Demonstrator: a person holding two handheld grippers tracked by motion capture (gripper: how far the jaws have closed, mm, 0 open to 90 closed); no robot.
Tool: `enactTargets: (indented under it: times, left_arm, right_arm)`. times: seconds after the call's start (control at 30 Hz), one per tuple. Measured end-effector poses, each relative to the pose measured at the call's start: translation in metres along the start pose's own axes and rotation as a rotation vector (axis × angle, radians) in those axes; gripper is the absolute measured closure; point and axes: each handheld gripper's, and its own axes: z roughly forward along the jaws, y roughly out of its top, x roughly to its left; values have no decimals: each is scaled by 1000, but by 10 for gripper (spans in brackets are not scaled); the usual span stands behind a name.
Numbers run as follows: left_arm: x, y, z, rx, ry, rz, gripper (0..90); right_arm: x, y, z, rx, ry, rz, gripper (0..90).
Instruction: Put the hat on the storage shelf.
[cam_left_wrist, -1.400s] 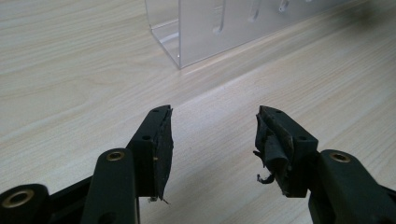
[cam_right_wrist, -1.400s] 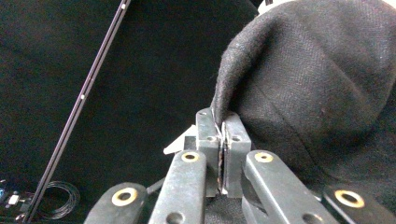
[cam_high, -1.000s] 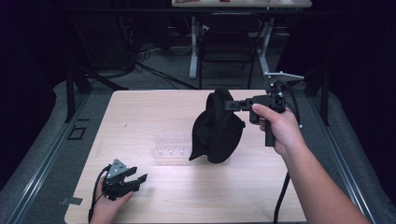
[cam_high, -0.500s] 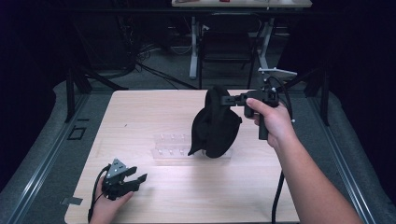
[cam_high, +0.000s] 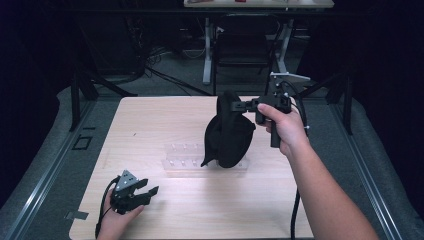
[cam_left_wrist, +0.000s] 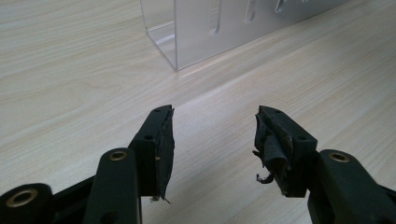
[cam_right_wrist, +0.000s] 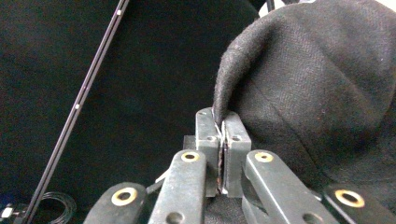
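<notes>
Above table (cam_high: 150, 125), right gripper (cam_high: 242, 106) jaws pinch black cloth's (cam_high: 230, 135) edge; left gripper (cam_high: 150, 192) gapes empty.

left tongs (cam_high: 145, 192): low, jaws apart | right tongs (cam_high: 245, 106): raised, clamped tight

high view overhead, gripper views close-up

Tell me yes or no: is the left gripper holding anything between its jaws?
No: in the left gripper view the left gripper has its jaws standing apart with only the bare wooden table between them.
</notes>
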Motion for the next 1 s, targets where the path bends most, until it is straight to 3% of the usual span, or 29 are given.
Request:
enactTargets:
  times: [0.23,0.53,0.87,1.0]
  left_arm:
    - [-3,2,0,-15,-14,-2,475]
    - [-3,5,-2,-50,-32,-28,474]
    - [-14,23,-11,-100,-82,-20,473]
    - [-18,29,-12,-100,-85,6,473]
  right_arm:
    - [2,-1,14,16,32,3,882]
    - [-3,-2,27,-10,104,55,881]
    - [1,-4,38,-4,107,56,882]
    - [5,-3,44,7,101,49,882]
